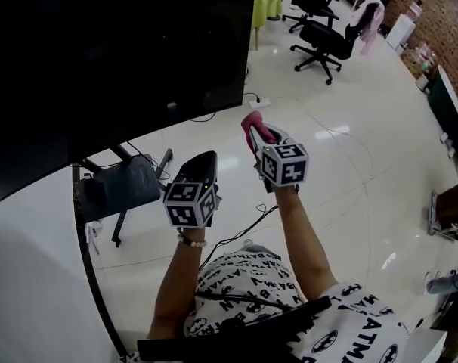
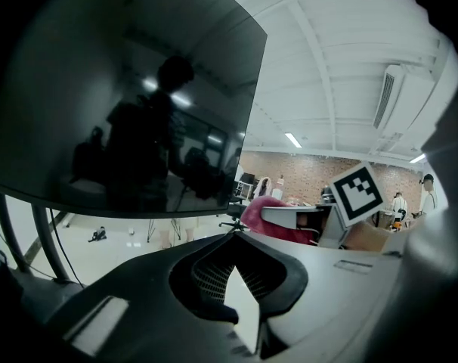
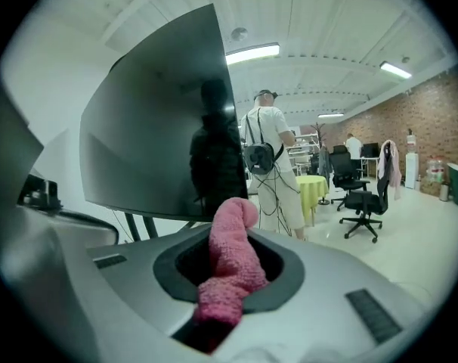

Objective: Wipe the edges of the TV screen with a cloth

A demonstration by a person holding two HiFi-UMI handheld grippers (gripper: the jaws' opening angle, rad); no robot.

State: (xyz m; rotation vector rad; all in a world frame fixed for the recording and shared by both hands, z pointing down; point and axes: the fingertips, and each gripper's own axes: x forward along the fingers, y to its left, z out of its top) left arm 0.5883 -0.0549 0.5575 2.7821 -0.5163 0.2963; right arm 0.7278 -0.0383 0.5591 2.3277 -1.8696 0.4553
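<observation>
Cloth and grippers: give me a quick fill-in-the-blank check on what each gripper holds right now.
The cloth is clamped in the ___ gripper.
The cloth's colour is ___.
The left gripper, jaws together, holds ___.
Missing words: right; pink; nothing.
</observation>
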